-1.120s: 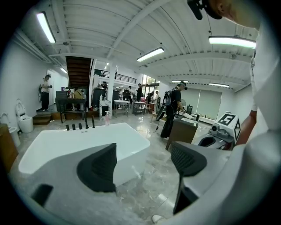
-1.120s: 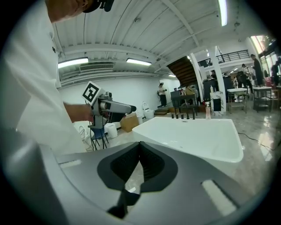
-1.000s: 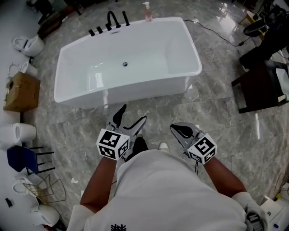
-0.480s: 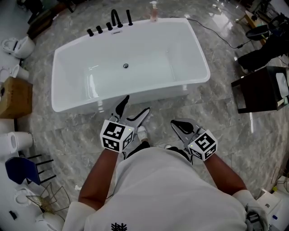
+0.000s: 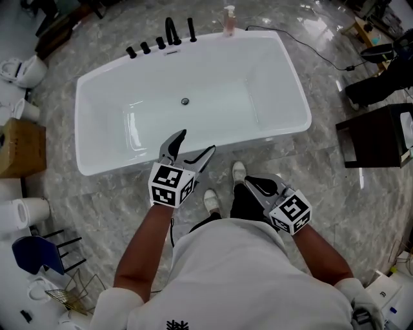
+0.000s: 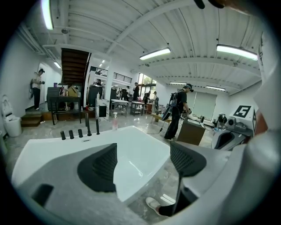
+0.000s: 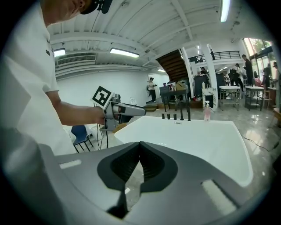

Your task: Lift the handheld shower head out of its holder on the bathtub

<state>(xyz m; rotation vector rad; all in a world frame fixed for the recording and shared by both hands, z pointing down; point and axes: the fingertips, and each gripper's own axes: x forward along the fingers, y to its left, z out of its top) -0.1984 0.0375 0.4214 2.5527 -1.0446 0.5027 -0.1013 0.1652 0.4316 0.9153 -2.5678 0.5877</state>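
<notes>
The white bathtub [image 5: 284,129] fills the upper middle of the head view. A row of black fittings [image 5: 161,40] stands on its far rim, and the slim upright handheld shower head [image 5: 191,28] sits at the row's right end. The left gripper view shows it too, the shower head [image 6: 97,126] far beyond the jaws. My left gripper [image 5: 195,143] is open and empty, over the tub's near rim. My right gripper [image 5: 258,187] is shut and empty, above the floor short of the tub. In the right gripper view the shower head [image 7: 189,112] is distant, past the shut right gripper [image 7: 139,163].
A pink soap bottle [image 5: 229,19] stands on the far rim right of the fittings. A dark cabinet [image 5: 377,135] is at right, a cardboard box [image 5: 19,148] and toilets [image 5: 16,71] at left, a blue chair [image 5: 32,251] lower left. A cable [image 5: 322,55] trails on the marble floor.
I have stepped closer to the tub, which now sits lower and larger in view. The left gripper has come forward over the near rim. Both jaw states are unchanged.
</notes>
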